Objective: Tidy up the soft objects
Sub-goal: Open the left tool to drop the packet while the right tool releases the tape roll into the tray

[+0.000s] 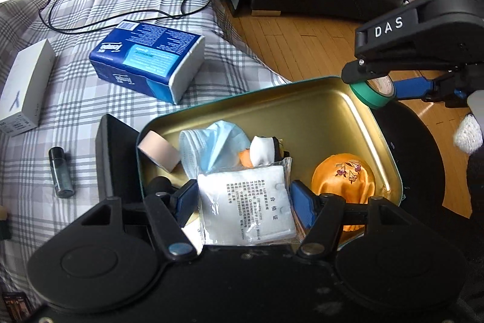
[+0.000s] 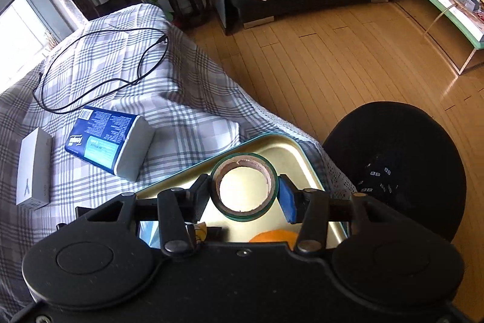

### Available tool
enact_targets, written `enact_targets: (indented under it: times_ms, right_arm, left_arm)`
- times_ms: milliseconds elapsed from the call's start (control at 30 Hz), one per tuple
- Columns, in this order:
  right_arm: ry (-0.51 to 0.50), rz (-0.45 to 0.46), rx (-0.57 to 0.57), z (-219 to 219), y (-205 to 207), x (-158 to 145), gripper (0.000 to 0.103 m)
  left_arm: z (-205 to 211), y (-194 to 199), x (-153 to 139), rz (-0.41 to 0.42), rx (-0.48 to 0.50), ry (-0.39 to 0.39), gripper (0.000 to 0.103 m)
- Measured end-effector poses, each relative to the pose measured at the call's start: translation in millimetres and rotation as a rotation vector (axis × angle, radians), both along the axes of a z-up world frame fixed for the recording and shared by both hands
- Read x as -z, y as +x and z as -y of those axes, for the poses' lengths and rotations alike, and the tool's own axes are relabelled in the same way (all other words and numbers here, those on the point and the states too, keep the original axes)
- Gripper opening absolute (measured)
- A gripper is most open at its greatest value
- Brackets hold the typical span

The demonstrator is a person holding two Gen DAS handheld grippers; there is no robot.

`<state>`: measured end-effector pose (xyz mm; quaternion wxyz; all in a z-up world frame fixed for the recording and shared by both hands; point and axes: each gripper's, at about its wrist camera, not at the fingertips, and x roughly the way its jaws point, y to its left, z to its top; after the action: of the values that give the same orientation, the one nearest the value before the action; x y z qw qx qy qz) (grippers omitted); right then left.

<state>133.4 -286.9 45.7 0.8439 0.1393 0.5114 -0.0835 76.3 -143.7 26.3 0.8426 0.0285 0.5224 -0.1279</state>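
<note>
Blue-padded fingers (image 2: 287, 199) of the right gripper (image 2: 243, 191) are clamping a green roll of adhesive tape with a brown cardboard core (image 2: 243, 191) from both sides, holding it over the far right corner of the gold-lined rectangular metal tin with a teal rim (image 1: 302, 108). The left gripper (image 1: 245, 199) is straddling a clear plastic packet of white pads with black printed text (image 1: 246, 202); its pads are sitting at the packet's edges, but firm contact cannot be told. The packet is lying in the tin's near part, partly over a light blue pleated face mask (image 1: 211, 144). An orange embroidered satin pouch (image 1: 343, 174) and a beige tape roll (image 1: 158, 150) are also sitting inside. The tin is resting on a grey plaid bedcover (image 1: 90, 99), near a blue tissue pack (image 1: 148, 56), a white carton (image 1: 25, 87) and a small dark bottle (image 1: 62, 171).
</note>
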Motion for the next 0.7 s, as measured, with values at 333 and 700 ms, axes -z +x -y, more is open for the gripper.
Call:
enact_targets:
  times_ms: [333,700]
  right_arm:
    - [-0.003,0.025,-0.007,6,-8,0,0.048]
    - [0.008,-0.006,-0.044,4,-6,6,0.049]
  left_arm:
    - [29,10,16,-0.010,0.012,-0.013,0.071]
    - [24,5,17,-0.007,0.007,-0.019,0.085]
